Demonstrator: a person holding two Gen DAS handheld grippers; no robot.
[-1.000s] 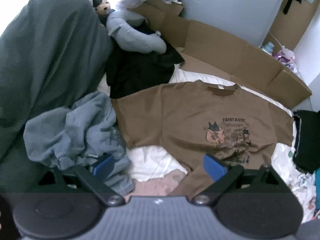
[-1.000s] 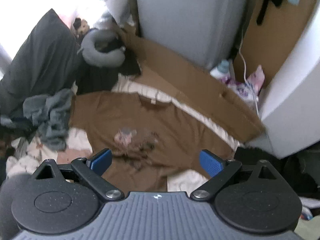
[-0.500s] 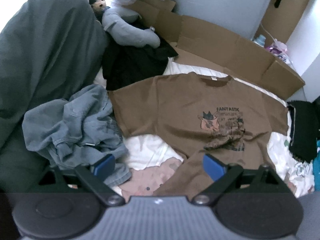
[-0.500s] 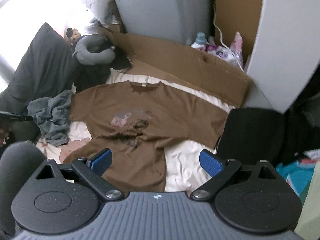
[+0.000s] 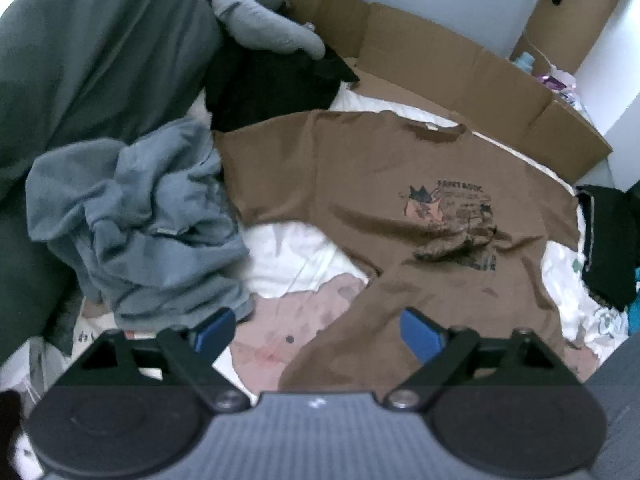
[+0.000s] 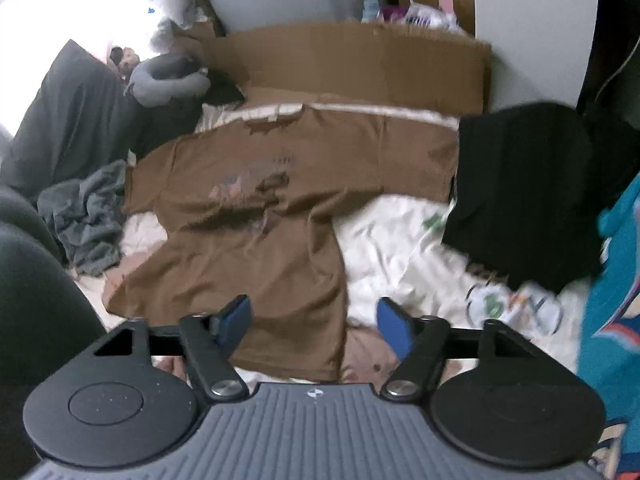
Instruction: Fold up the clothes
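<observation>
We hold our left gripper [image 5: 318, 330] and right gripper [image 6: 316, 318] spread wide, empty; the brown T-shirt [image 6: 280, 216] lies rumpled on the bedding [image 6: 384, 236].

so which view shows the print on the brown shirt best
The left wrist view. The print on the brown shirt is fairly sharp there, with dark lettering over a pinkish figure, though bunched at the bottom. In the right wrist view the shirt is motion-blurred and the print is only a dark, wrinkled smudge.

The right gripper [image 6: 314, 320] has swung rightward, apparently nearer the brown T-shirt's [image 6: 280, 200] hem; jaws narrowed slightly.
</observation>
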